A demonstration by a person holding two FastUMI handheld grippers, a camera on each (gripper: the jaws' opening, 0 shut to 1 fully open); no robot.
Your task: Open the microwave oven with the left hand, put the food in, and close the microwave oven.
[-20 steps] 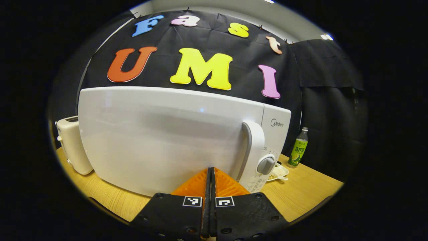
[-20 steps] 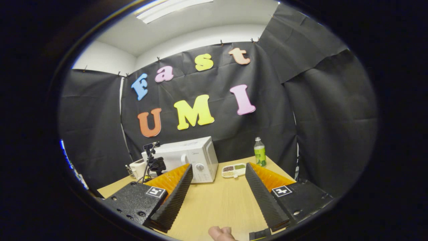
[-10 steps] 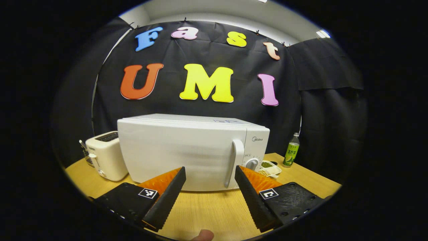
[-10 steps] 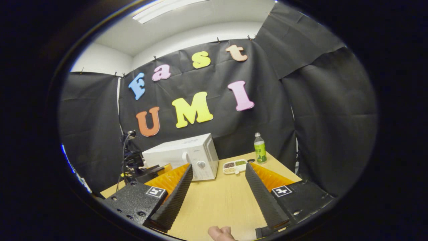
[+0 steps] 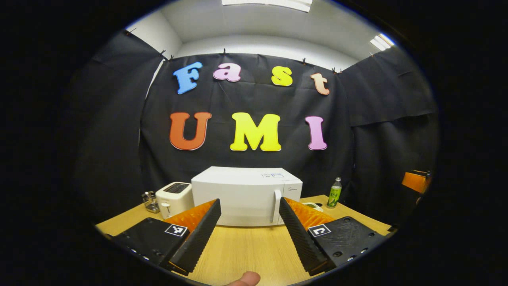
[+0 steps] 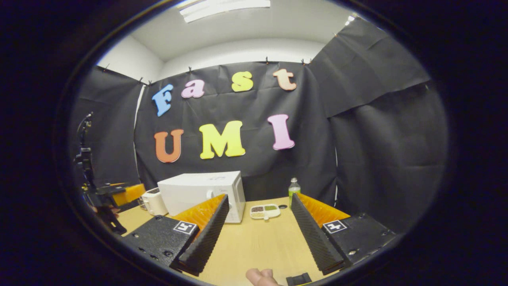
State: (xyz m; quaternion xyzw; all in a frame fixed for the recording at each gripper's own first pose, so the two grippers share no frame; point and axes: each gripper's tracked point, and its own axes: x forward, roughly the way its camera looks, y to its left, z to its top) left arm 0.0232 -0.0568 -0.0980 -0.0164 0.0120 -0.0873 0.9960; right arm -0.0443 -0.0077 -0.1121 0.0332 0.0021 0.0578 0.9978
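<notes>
both views face microwave (image 5: 246, 194) from afar

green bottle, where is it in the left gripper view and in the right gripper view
Left gripper view: the green bottle stands right of centre, at the table's far edge, to the right of the microwave.
Right gripper view: the bottle is near centre, again right of the microwave.
Shared landmark: the white microwave.

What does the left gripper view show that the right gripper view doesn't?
Left gripper view: the microwave door seen square-on, and an orange object at the far right edge. Right gripper view: the food tray with its filled compartments unobstructed. Shared: the shut microwave, the toaster, the green bottle, the wooden table, and an open gripper up front, the left gripper and the right gripper respectively.
</notes>
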